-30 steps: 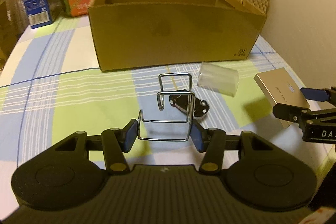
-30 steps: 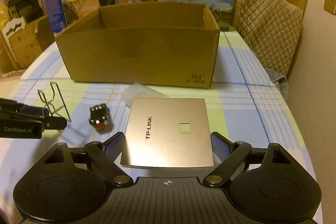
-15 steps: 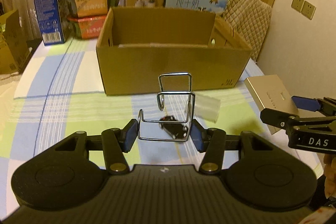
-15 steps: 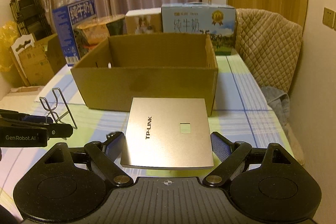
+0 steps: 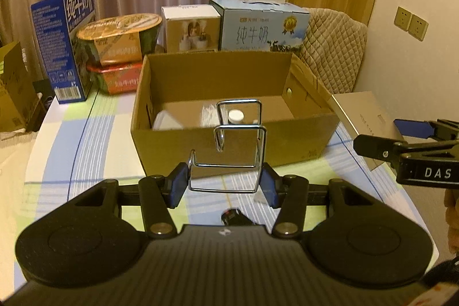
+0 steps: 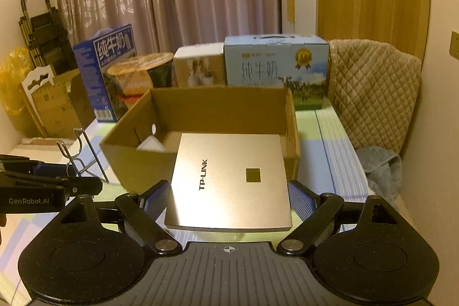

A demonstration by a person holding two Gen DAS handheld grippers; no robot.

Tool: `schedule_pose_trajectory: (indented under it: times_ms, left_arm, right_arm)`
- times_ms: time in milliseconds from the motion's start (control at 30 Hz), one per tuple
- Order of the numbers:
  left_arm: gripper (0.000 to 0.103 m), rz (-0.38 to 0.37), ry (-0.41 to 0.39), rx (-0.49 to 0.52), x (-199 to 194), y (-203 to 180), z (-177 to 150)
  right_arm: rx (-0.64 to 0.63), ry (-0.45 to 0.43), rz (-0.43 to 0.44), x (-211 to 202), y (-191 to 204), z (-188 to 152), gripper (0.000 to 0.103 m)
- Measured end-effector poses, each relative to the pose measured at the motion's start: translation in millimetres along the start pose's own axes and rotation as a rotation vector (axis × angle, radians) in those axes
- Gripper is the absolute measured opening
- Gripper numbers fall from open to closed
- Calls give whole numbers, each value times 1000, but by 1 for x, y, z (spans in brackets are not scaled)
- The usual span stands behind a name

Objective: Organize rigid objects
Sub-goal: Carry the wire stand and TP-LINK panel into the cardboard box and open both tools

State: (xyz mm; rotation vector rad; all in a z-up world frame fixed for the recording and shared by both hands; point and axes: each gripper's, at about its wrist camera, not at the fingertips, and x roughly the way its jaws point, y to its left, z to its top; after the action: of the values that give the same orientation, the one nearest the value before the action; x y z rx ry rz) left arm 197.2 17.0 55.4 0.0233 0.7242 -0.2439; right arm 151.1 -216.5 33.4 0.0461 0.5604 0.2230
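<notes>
My left gripper [image 5: 225, 185] is shut on a bent chrome wire rack [image 5: 238, 145] and holds it in the air in front of the open cardboard box [image 5: 301, 142]. My right gripper [image 6: 226, 200] is shut on a flat gold TP-LINK box [image 6: 232, 179] and holds it raised over the cardboard box's [image 6: 200, 108] near wall. The wire rack also shows in the right wrist view [image 6: 86, 157]. White items [image 5: 169, 122] lie inside the box. A small black object [image 5: 233, 217] lies on the tablecloth below my left gripper.
Behind the cardboard box stand a blue milk carton [image 5: 66, 39], stacked noodle bowls [image 5: 120, 48], a white box [image 5: 190, 27] and a light-blue milk case [image 5: 261, 25]. A quilted chair [image 6: 373, 93] is on the right. The table edge runs along the right.
Both grippers have risen with their loads and moved toward the cardboard box. Its inside now shows, and the small black object has slipped beneath my left gripper.
</notes>
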Motion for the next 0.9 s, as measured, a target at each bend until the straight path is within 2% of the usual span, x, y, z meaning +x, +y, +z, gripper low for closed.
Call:
schedule_pose_trajectory:
  times_ms: [467, 900]
  left_arm:
    - [48, 7, -4, 47, 45, 13, 59]
    - [48, -2, 45, 37, 105, 34, 88]
  right_arm:
    - [2, 13, -4, 62, -18, 57, 85]
    - [19, 76, -37, 123, -36, 68, 85]
